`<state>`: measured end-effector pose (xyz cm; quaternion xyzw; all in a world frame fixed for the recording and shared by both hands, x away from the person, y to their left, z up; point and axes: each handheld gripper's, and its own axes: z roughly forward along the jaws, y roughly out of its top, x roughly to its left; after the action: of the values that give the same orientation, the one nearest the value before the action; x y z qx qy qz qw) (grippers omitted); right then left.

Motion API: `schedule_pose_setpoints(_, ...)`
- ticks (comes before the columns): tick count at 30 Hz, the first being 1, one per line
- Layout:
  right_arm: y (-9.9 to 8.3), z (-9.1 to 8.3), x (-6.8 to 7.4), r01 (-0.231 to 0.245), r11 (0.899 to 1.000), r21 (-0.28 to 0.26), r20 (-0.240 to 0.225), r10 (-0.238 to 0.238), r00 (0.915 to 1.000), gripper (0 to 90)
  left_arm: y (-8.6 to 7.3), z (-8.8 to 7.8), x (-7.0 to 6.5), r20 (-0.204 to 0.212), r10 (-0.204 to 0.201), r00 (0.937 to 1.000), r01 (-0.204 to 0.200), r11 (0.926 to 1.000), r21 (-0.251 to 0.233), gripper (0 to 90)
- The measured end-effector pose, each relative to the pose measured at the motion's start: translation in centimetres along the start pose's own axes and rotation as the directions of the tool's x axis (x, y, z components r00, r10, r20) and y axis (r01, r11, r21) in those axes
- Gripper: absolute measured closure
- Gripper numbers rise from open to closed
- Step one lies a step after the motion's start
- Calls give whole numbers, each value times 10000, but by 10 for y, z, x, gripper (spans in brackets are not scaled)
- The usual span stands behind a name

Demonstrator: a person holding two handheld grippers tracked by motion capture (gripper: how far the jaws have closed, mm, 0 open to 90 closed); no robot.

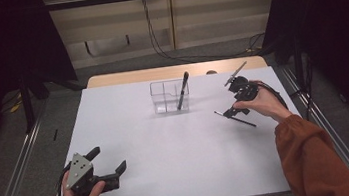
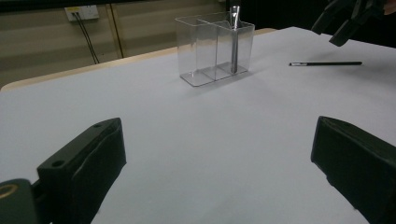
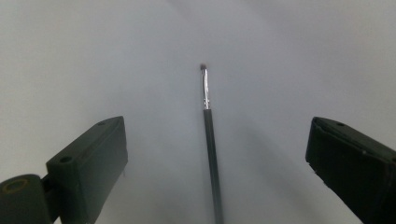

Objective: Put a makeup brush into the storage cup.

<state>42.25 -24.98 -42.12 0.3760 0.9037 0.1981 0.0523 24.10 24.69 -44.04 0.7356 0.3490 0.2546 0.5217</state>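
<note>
The right gripper (image 1: pixel 236 101) hovers over a thin black brush (image 1: pixel 235 119) lying flat on the white tabletop (image 1: pixel 168 149), right of centre and well apart from the clear two-compartment organizer (image 1: pixel 170 96). In the right gripper view the brush (image 3: pixel 209 140) runs lengthwise between the jaws, which stand wide apart, holding nothing; its small bristle tip points away from the camera. The left gripper (image 1: pixel 101 166) rests near the front left corner, jaws likewise released and empty.

The organizer already holds a dark pen (image 1: pixel 182 91), leaning in its right-hand compartment.

Handling judgement: the brush looks light, stiff and very slender (a smooth round handle that may roll or slip). Because it lies flush on the tabletop, the jaws must come down almost to the surface and close across the handle. Grip the black handle near mid-length, behind the metal ferrule, not the bristles, which would deform.
</note>
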Motion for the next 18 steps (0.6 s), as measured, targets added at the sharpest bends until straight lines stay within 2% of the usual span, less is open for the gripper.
schedule_pose_setpoints(7, 11, 8, -3, 36, 9979, 649, 165, -47, 9999, 73, 0, 2, 0, 24, 28, 10000, -28, 10000, 61, 30)
schedule_pose_setpoints(10, 14, 14, -5, 153, 9938, 1106, 207, -177, 9996, 95, 0, 1, 0, 33, 52, 10000, -52, 10000, 42, 30)
schedule_pose_setpoints(12, 15, 18, -6, 163, 9885, 1501, 164, -190, 9997, 133, -1, 1, 1, 15, 40, 10000, -40, 10000, 57, 30)
schedule_pose_setpoints(14, 16, 21, -6, 380, 9820, 1848, 151, -415, 9990, 196, -1, 1, 1, -6, 35, 10000, -35, 10000, 55, 30)
schedule_pose_setpoints(15, 17, 23, -5, 475, 9792, 1971, 38, -492, 9988, 247, 0, 1, 1, -25, 51, 10000, -51, 10000, 45, 30)
schedule_pose_setpoints(18, 19, 27, -5, 665, 9715, 2274, -57, -669, 9977, 317, 0, 1, 1, -9, 45, 10000, -45, 10000, 33, 30)
